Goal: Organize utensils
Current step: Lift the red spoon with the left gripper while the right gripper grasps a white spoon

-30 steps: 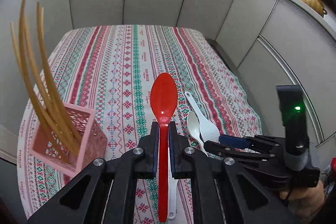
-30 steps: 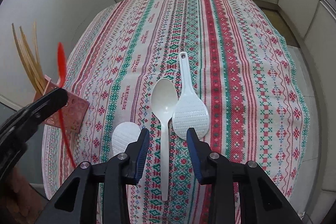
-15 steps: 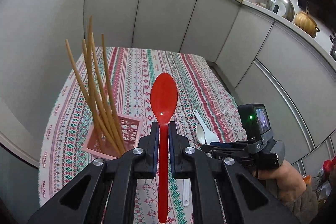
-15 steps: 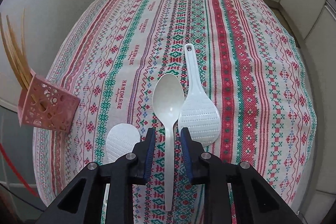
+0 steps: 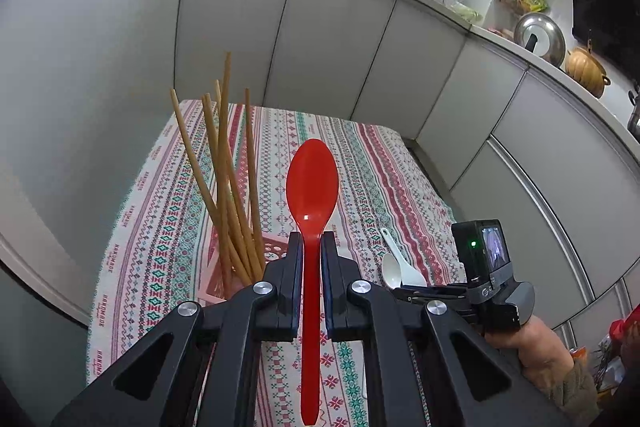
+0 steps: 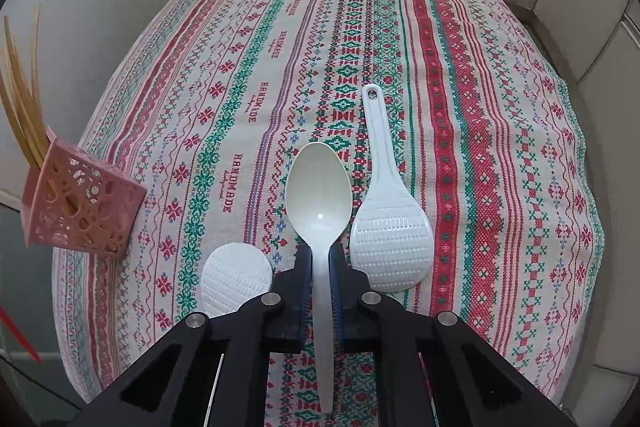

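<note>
The left gripper (image 5: 311, 247) clamps a glossy red plastic spoon (image 5: 312, 183) above the pink lattice basket (image 5: 276, 253), ready for lowering in, while the right gripper (image 6: 321, 259), jaws just closing, pinches a white plastic spoon (image 6: 319, 187) lying on the striped tablecloth (image 6: 500, 155), awaiting lifting.

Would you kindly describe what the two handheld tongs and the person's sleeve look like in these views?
Both are matte black, with angular linkage arms joined by round silver pivot bolts. The left tongs have black pads; the right tongs carry ribbed blue pads. In the left wrist view, the right unit's grey handle bears a small camera with a green light and a lit screen. The sleeve is grey-brown knit.
</note>
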`<action>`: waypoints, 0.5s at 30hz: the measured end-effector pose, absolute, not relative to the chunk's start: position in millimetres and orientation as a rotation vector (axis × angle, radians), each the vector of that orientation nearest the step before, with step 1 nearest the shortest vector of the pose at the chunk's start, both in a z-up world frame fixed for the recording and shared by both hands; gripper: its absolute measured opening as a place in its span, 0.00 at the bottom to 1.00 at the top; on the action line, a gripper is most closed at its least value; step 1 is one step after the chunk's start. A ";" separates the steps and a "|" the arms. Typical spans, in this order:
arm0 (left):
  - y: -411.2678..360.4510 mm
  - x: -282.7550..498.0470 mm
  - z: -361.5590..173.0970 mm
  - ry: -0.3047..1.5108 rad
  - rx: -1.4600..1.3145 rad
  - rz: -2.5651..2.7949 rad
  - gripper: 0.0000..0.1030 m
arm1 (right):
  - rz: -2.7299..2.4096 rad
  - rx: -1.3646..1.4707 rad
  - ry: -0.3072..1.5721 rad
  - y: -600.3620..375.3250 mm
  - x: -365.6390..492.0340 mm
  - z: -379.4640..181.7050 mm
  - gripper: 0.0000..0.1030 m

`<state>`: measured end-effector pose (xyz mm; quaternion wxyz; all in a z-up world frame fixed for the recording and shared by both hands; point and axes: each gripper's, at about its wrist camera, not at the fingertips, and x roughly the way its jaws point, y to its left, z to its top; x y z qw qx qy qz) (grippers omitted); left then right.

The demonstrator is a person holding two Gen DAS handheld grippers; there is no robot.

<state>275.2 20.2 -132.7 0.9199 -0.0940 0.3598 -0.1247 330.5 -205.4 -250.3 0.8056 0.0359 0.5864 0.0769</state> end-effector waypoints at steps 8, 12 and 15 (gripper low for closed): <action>28.8 274.6 -125.8 0.707 -0.208 -0.251 0.08 | 0.161 0.067 1.225 -205.6 322.0 -239.8 0.09; 38.1 273.5 -120.4 0.674 -0.231 -0.241 0.08 | 0.160 0.074 1.187 -210.5 317.5 -229.5 0.09; 46.3 272.7 -116.6 0.642 -0.260 -0.232 0.08 | 0.166 0.084 1.151 -212.2 314.0 -219.5 0.09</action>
